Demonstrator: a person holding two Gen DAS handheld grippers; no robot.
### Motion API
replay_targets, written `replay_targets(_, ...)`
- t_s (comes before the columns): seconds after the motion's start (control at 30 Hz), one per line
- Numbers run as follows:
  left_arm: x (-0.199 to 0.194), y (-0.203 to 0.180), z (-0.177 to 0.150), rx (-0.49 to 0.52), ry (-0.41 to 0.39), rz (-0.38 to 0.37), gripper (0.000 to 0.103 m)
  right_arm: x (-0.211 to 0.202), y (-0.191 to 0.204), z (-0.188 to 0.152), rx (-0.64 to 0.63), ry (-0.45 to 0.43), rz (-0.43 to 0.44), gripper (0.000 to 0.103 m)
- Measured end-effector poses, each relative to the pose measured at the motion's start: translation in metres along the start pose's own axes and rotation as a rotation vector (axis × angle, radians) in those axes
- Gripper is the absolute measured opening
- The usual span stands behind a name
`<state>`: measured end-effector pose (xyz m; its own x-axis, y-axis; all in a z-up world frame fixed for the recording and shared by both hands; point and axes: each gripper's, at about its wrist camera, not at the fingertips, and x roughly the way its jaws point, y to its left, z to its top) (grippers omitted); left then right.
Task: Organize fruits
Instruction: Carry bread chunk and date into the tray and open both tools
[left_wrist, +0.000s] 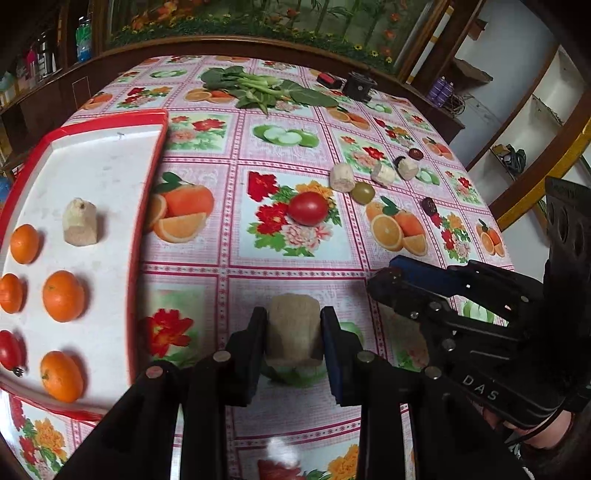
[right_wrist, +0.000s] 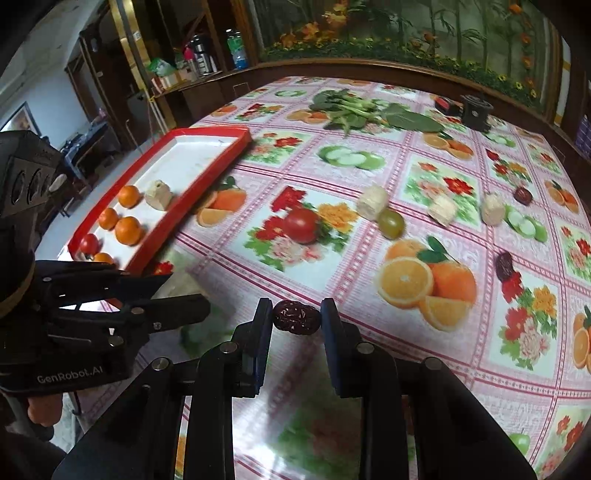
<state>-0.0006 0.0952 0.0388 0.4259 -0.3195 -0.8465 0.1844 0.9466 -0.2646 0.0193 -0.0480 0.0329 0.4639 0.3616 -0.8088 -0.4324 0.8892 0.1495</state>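
Now left gripper (left_wrist: 293, 338) grips cane chunk (left_wrist: 293, 332); right gripper (right_wrist: 295, 317) grips date (right_wrist: 296, 317).

The right gripper (right_wrist: 296, 317) clamps a dark red date (right_wrist: 296, 322) above the fruit-print tablecloth (right_wrist: 369, 258).

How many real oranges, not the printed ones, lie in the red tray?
4, all at the tray's near end: one beside the pale chunk, one at the left edge, one in the middle, one nearest the camera. More may sit beyond the frame's left edge.
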Motion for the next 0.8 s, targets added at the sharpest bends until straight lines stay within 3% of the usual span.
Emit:
replay_targets(0.43,-0.037,0.064,0.01,-0.089,-0.067,0.059,0.032,0.021,0.065,0.048,-0.1,-0.012,0.079,0.026)
replay_targets(0.8,-0.06,0.151,0.043,-0.153,-0.122,0.191,0.032,0.059,0.119,0.115,-0.158,-0.053,0.141,0.026)
